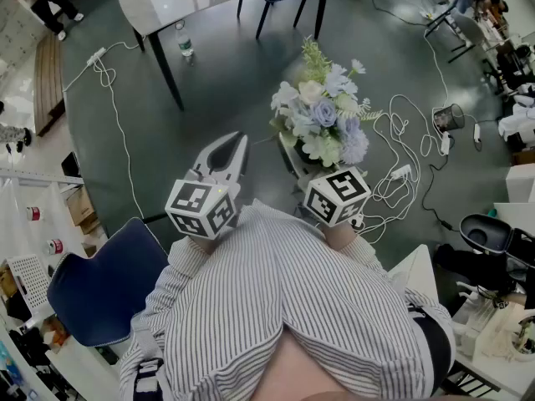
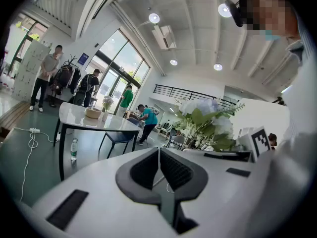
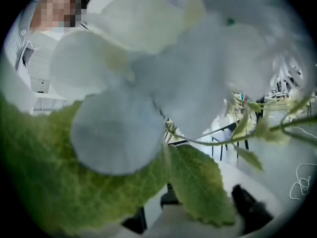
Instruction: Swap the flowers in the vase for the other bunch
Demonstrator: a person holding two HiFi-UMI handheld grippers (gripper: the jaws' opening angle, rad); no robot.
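Observation:
A bunch of white and pale blue flowers point(image 1: 324, 114) with green leaves stands out in front of my right gripper point(image 1: 328, 174), above the grey floor. Its petals and leaves point(image 3: 124, 83) fill the right gripper view and hide the jaws. The bunch stays up off the floor in that gripper's hold. My left gripper point(image 1: 240, 141) is beside it on the left, shut with nothing between its dark pads point(image 2: 171, 170). In the left gripper view, a small vase of flowers point(image 2: 107, 102) stands far off on the white table point(image 2: 74, 114), next to a bowl point(image 2: 92, 113).
A white table point(image 1: 167, 7) with dark legs stands ahead, with a water bottle point(image 1: 184, 40) on the floor under it. White cables point(image 1: 401, 165) and a wire basket point(image 1: 449, 118) lie on the right. A blue chair point(image 1: 100, 286) is close on my left. Several people stand far off.

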